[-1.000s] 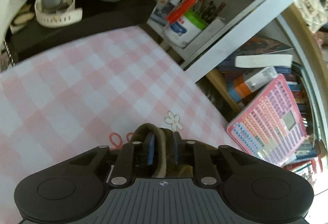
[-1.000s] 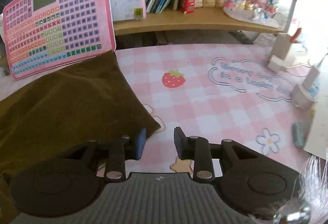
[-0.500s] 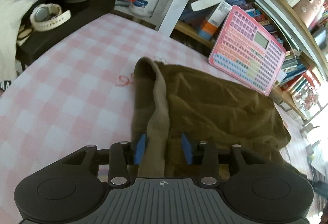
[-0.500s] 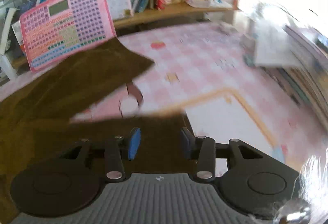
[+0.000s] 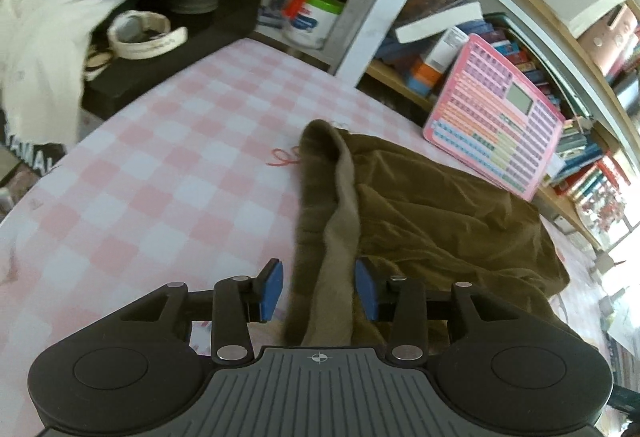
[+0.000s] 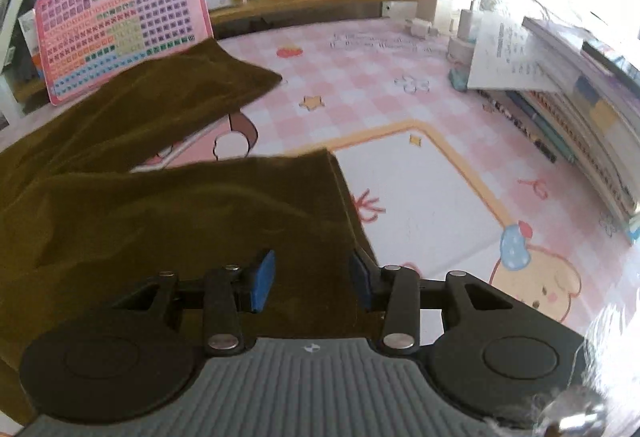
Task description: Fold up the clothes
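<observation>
Lying on the pink checked table cover [image 5: 168, 173], the brown garment [image 5: 440, 213] spreads toward the pink keypad board [image 5: 496, 117] by the shelf. Left gripper [image 5: 319, 291]: jaws parted wide, a raised fold of cloth between the pads, untouched. Right gripper [image 6: 311, 283]: jaws likewise spread, poised over the garment's near edge [image 6: 200, 221], gripping nothing.

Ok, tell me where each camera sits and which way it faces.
Left wrist: on the left gripper, looking along its open fingers over the brown garment toward the shelves.
Right wrist: on the right gripper, open, facing across the pink mat to the bookshelf.
Both views share the garment and the pink keyboard toy.
</observation>
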`<state>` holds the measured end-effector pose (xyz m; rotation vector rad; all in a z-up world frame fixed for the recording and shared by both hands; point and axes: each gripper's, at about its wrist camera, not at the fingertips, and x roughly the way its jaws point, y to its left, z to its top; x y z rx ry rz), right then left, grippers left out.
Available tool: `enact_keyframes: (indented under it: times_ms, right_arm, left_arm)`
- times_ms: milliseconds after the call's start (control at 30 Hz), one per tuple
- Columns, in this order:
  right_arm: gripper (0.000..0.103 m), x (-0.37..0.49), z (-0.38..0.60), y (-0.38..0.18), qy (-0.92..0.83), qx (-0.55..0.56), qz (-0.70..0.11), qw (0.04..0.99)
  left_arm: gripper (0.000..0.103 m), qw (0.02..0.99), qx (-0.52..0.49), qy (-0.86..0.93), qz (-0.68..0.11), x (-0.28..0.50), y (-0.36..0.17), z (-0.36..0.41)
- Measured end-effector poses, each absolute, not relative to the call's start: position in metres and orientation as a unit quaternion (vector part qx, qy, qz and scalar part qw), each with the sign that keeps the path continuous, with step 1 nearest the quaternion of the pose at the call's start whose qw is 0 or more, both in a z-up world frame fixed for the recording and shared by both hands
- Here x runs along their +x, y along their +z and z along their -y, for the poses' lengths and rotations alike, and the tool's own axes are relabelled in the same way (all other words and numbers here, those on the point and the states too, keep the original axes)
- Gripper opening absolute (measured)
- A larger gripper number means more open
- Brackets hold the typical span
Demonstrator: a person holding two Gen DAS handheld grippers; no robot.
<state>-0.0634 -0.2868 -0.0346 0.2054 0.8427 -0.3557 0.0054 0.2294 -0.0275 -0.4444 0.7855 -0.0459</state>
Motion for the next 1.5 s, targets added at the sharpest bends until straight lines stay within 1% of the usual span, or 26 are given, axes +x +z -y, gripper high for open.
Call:
enact_keyframes:
  times_ms: [167, 300, 367, 600, 700, 767, 800, 833, 867, 933, 1100, 1167, 1267, 1300, 1500]
  right_arm:
    - [0.04, -0.073, 0.298, -0.038, -0.159, 0.08, -0.426, 0.887]
    - [0.04, -0.095, 0.304, -0.039, -0.142, 0.079, -0.437, 0.885]
    - [0.04, -0.103, 0.307, -0.042, -0.141, 0.08, -0.442, 0.882]
    - [0.041, -0.112, 0.316, -0.047, -0.131, 0.085, -0.443, 0.883]
    - [0.041, -0.114, 0.316, -0.048, -0.126, 0.081, -0.44, 0.885]
    - [0.041, -0.114, 0.316, -0.048, -0.123, 0.077, -0.439, 0.887]
    - [0.04, -0.114, 0.316, -0.049, -0.12, 0.074, -0.438, 0.888]
    - [0.04, -0.114, 0.316, -0.049, -0.116, 0.071, -0.438, 0.889]
    - [0.04, -0.114, 0.316, -0.049, -0.113, 0.068, -0.438, 0.889]
    - [0.04, -0.115, 0.317, -0.049, -0.109, 0.065, -0.438, 0.89]
    - [0.04, -0.116, 0.315, -0.049, -0.102, 0.061, -0.433, 0.893]
    - [0.039, -0.115, 0.315, -0.05, -0.096, 0.056, -0.432, 0.895]
    - [0.039, -0.112, 0.32, -0.051, -0.087, 0.051, -0.431, 0.896]
    - [0.039, -0.111, 0.322, -0.051, -0.086, 0.049, -0.429, 0.898]
    - [0.042, -0.094, 0.34, -0.051, -0.087, 0.036, -0.423, 0.901]
  left_arm:
    - [0.04, 0.891, -0.231, 0.018, -0.39, -0.01, -0.031, -0.227]
    - [0.042, 0.883, -0.239, 0.039, -0.401, -0.02, -0.035, -0.223]
    - [0.044, 0.877, -0.261, 0.047, -0.401, -0.027, -0.038, -0.223]
    - [0.043, 0.822, -0.405, 0.069, -0.395, -0.035, -0.058, -0.229]
    - [0.039, 0.804, -0.444, 0.077, -0.389, -0.032, -0.065, -0.228]
    - [0.034, 0.791, -0.468, 0.083, -0.385, -0.028, -0.07, -0.228]
    - [0.025, 0.783, -0.479, 0.09, -0.386, -0.026, -0.072, -0.23]
    - [0.018, 0.775, -0.489, 0.096, -0.388, -0.025, -0.073, -0.231]
    - [0.011, 0.783, -0.478, 0.096, -0.387, -0.026, -0.071, -0.232]
    - [0.01, 0.797, -0.455, 0.095, -0.385, -0.03, -0.066, -0.232]
    - [0.011, 0.83, -0.398, 0.094, -0.38, -0.039, -0.055, -0.232]
    - [0.012, 0.821, -0.405, 0.103, -0.389, -0.042, -0.066, -0.235]
    - [0.014, 0.823, -0.413, 0.107, -0.375, -0.047, -0.068, -0.233]
    - [0.016, 0.823, -0.414, 0.109, -0.373, -0.047, -0.068, -0.232]
    - [0.017, 0.822, -0.414, 0.102, -0.378, -0.049, -0.066, -0.223]
